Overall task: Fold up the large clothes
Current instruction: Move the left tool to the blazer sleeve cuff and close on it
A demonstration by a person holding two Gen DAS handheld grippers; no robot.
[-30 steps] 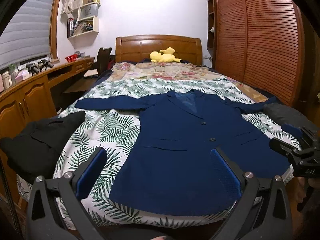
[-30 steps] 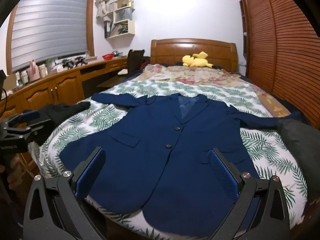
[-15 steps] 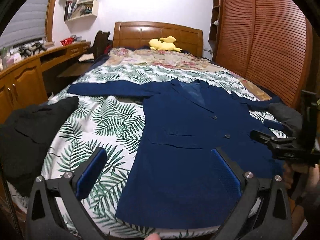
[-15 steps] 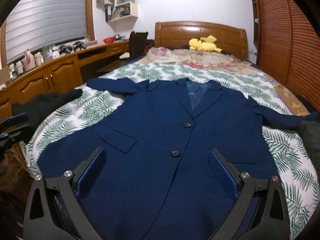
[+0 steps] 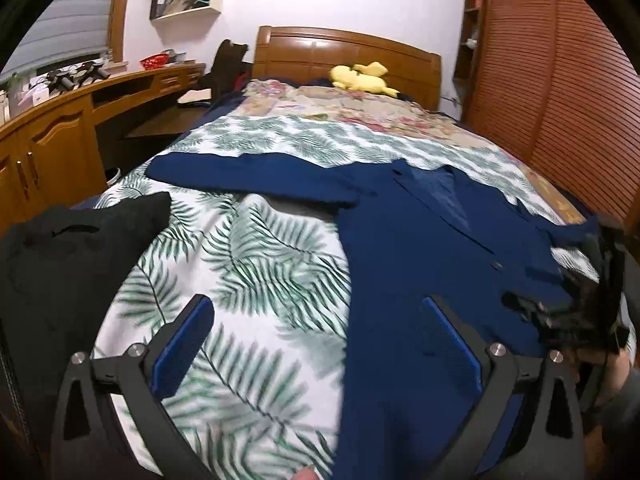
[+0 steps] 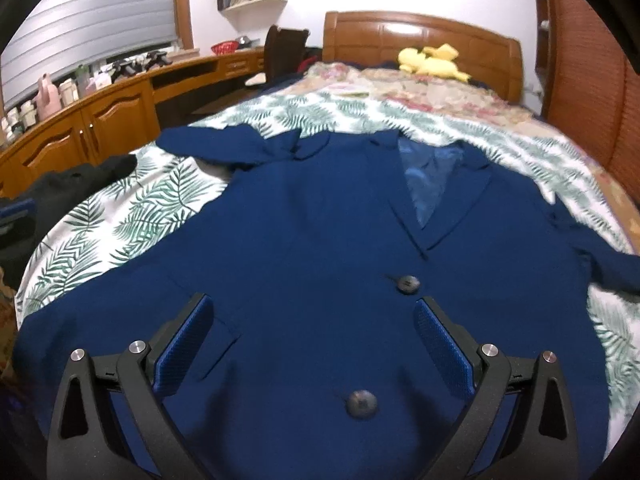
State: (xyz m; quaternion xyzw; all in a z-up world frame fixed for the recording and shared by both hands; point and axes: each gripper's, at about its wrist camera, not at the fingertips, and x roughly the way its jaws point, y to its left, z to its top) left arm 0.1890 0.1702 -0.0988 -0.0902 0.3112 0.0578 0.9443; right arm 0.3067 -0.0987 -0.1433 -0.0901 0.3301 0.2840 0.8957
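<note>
Jacket (image 6: 320,248) lies face up and spread flat on the bed (image 5: 256,248), buttoned, collar toward the headboard (image 6: 424,40), sleeves out to both sides. Nothing folded yet, so my read is we're at the approach for the first fold. Right gripper (image 6: 312,340) hangs over the front panel between the two buttons, jaws spread wide, holding nothing. Left gripper (image 5: 320,344) straddles the jacket's left side edge, jaws also spread and empty (one finger over the leaf sheet, one over cloth). To do it well: pinch at the shoulder seam and hem edge, take both layers, fold the sleeve (image 5: 248,176) in first, keep the cloth taut so the lapels don't bunch. Black garment (image 5: 68,264) sits at the bed's left edge, apart from the jacket; yellow plush (image 6: 432,62) is at the headboard.
</note>
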